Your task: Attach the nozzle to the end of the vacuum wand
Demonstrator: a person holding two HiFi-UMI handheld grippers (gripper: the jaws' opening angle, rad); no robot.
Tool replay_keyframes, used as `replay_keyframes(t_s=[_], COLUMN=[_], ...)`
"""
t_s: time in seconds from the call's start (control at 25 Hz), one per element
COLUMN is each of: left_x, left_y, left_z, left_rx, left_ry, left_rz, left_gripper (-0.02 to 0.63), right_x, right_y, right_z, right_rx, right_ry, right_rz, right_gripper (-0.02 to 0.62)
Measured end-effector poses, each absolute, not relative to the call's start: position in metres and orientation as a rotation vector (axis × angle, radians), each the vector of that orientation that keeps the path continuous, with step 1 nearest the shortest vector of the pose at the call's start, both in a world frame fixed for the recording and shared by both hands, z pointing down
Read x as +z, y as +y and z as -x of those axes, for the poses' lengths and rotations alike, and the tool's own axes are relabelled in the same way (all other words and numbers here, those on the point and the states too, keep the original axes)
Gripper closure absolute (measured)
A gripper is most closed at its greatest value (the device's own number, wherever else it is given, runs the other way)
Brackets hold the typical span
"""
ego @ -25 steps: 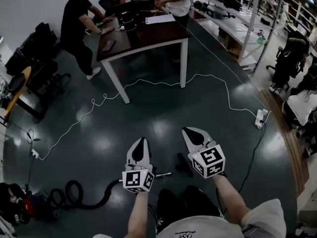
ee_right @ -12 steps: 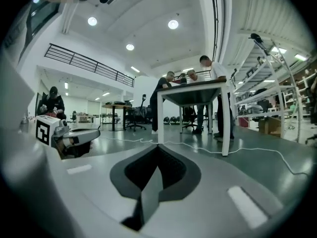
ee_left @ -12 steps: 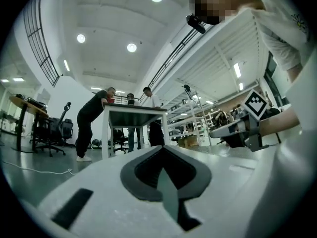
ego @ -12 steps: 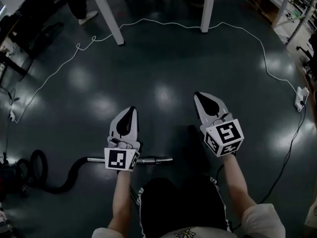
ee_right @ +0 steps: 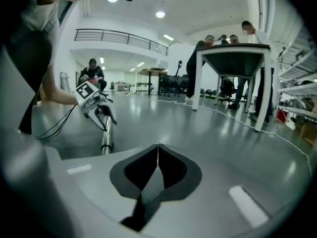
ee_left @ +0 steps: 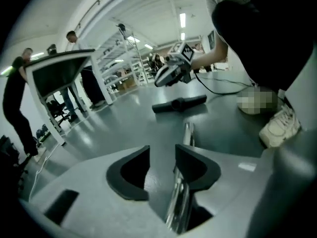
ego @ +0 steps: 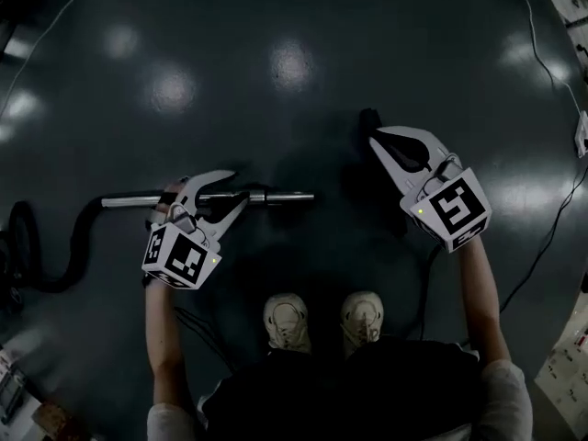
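While lowering, left gripper (ego: pixel 237 189) jaws just opened, vacuum wand (ego: pixel 276 197) between them.

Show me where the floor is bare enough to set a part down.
Bare: the wide floor beyond the vacuum wand, left of the nozzle, and the gap between the wand's open end and the nozzle. Crowded: around the shoes, the hose at the left, the black cable at the right.

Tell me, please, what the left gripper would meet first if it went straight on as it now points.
Most likely the vacuum wand: the left gripper has just been opening its fingers, and the wand lies between them; whether they touch it yet is unclear.
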State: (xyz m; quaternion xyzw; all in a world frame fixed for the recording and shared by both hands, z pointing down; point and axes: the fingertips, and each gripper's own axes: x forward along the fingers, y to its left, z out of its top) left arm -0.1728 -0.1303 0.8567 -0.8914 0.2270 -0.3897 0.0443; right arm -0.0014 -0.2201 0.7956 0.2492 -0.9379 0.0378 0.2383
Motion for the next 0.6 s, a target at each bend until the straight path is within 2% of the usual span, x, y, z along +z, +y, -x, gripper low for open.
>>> replay_keyframes(t_s=[0.04, 0.08, 0.12, 0.28, 0.36, 0.4, 0.6], left_x=[0.867, 0.878, 0.887, 0.924, 0.937, 0.94, 0.941], left_y=[-0.123, -0.118, -0.113, -0.102, -0.1, -0.099, -0.101], left_z=[0.177, 0.179, 0.18, 0.186, 0.186, 0.185, 0.184], left_rx=[-1.283, -1.369, -1.448, -1.717, -1.787, -1.799, -1.719], left_ry=[0.633, 0.573, 0.514, 0.291, 0.21, 0.189, 0.245], left_rz=[2.701, 2.684, 2.672, 2.541, 2.485, 2.483, 2.598], left_gripper=[0.409, 0.37, 0.344, 0.335, 0.384, 0.42, 0.424], right_x=[0.808, 0.823, 0.838, 0.888, 0.897, 0.9, 0.912], right_y=[-0.208, -0.195, -0.183, -0.161, -0.157, -0.157, -0.153], right_z=[0.005, 0.008, 0.009, -0.002, -0.005, -0.003, 0.019], right_rx=[0.111, 0.133, 0.15, 0.038, -0.006, -0.019, -0.149], right_ry=[-2.535, -2.487, -2.429, -2.19, -2.138, -2.134, -2.092], right_rz=[-0.581, -0.473, -0.377, -0.206, -0.181, -0.172, -0.087], right_gripper=[0.558, 0.443, 0.379, 0.369, 0.391, 0.396, 0.397])
